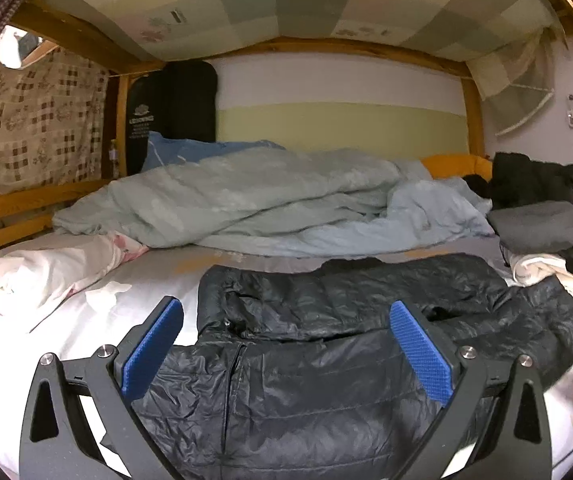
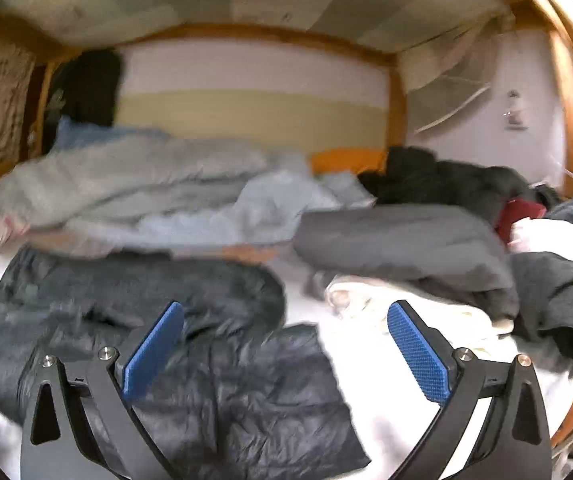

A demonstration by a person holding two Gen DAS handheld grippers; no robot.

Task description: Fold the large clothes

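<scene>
Here, black puffer jacket (image 1: 326,344) flat on the white sheet (image 1: 86,320) — both grippers' fingers (image 1: 422,348) (image 2: 418,356) wide apart, empty.

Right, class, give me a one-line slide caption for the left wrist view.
Open left gripper above a black puffer jacket spread on the white sheet, rumpled pale duvet behind.

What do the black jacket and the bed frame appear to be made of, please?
Black jacket: likely thin nylon or polyester shell with padded fill, judging by its glossy, crinkled, quilted surface. Bed frame: apparently varnished wood, warm orange-brown with a slight sheen.
</scene>
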